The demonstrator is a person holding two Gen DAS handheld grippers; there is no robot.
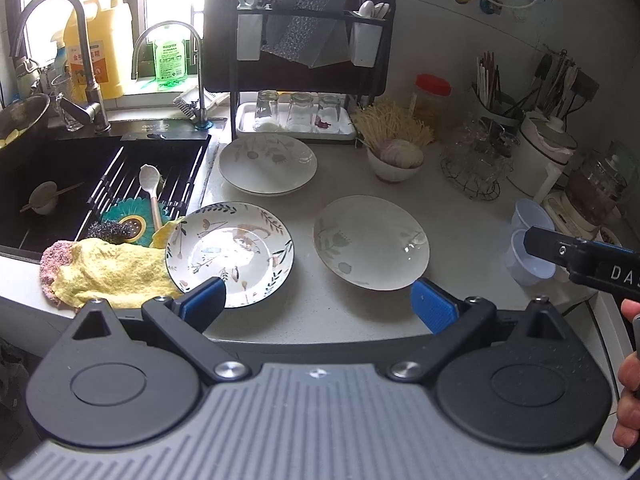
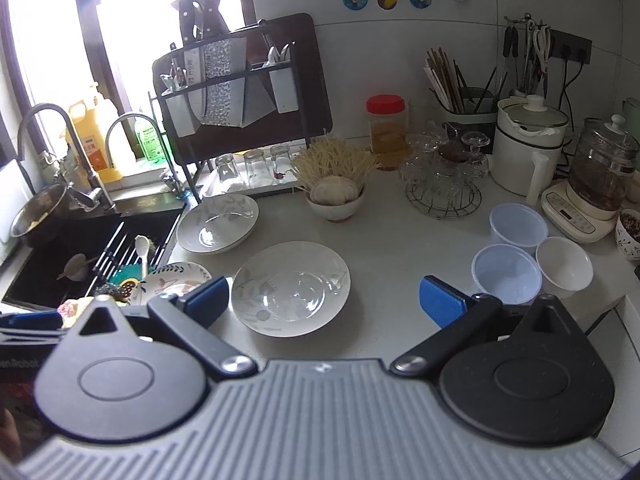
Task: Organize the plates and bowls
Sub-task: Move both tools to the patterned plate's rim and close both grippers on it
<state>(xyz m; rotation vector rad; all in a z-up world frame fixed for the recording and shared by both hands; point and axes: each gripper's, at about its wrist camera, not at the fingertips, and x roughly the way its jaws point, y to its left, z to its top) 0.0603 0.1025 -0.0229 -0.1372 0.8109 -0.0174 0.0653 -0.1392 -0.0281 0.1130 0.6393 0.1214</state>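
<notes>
1. Sink at far left: a small bowl with chopsticks across it sits in the basin, a spoon lies on the roll-up rack. Looks like wash-side clutter, not yet sorted.
2. Yellow cloth lies by the sink edge. The leaf-pattern plate rests with its left rim on the cloth, so it sits tilted. A grab at its free right rim looks easiest.
3. Left gripper: jaws wide apart, holding nothing, hovering low over the counter between the leaf-pattern plate and the pale floral plate. Probably staged to go either way.
4. Back, near the drying rack: two pale plates already stacked. Likely the collection pile for matching plates; the pale floral plate belongs on it by pattern.
5. Right gripper: jaws also spread, empty, and the pale floral plate lies flat just ahead between its fingers. Best placed for that pick.
6. Bowl of garlic and dried noodles behind it is in use as storage; I'd leave it.
7. Right side: two translucent plastic bowls and a white bowl grouped close together, upright, not nested. Nesting them seems the remaining bowl step.
8. Risk: glazed plates lying flat give thin rim purchase and may slip.
</notes>
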